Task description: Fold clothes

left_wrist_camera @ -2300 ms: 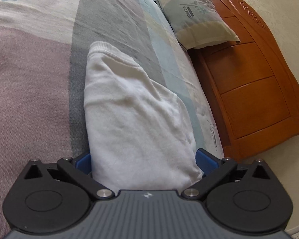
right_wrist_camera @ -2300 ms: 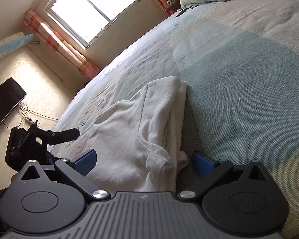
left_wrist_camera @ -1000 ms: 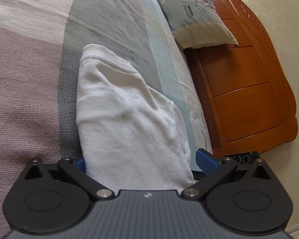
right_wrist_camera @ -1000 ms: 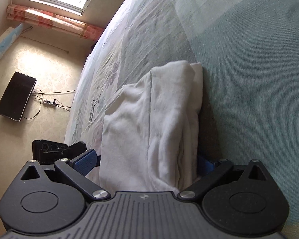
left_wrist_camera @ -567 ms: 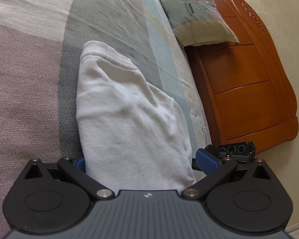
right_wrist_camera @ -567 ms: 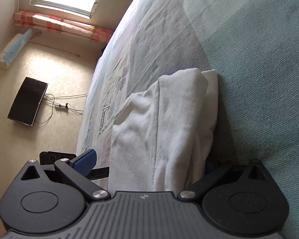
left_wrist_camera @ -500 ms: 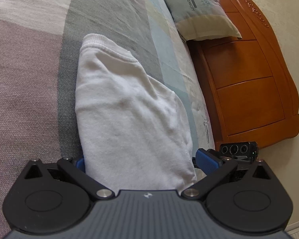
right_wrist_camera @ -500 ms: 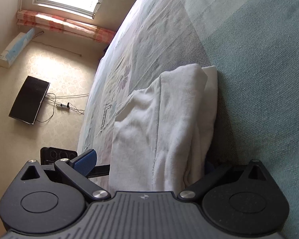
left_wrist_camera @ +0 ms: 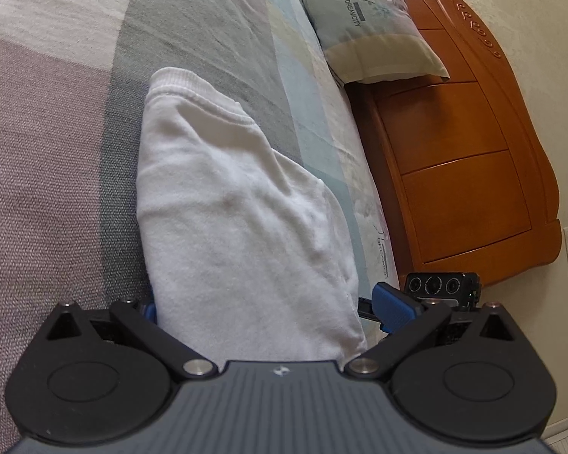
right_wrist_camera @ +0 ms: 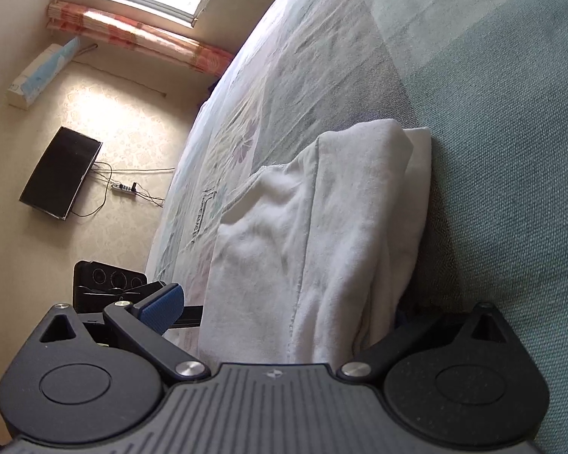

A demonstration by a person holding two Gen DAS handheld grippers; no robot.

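the left gripper [left_wrist_camera: 272, 308] stands wide, its blue pads either side of the near end of the white garment [left_wrist_camera: 238, 219], the cloth filling the gap. the right gripper [right_wrist_camera: 284, 310] is equally wide around the same soft, fleecy bundle [right_wrist_camera: 322, 234]; whether either pad presses it, i cannot tell. the garment lies folded thick on the woven patchwork bedspread [left_wrist_camera: 49, 174], a ribbed hem at its far end.
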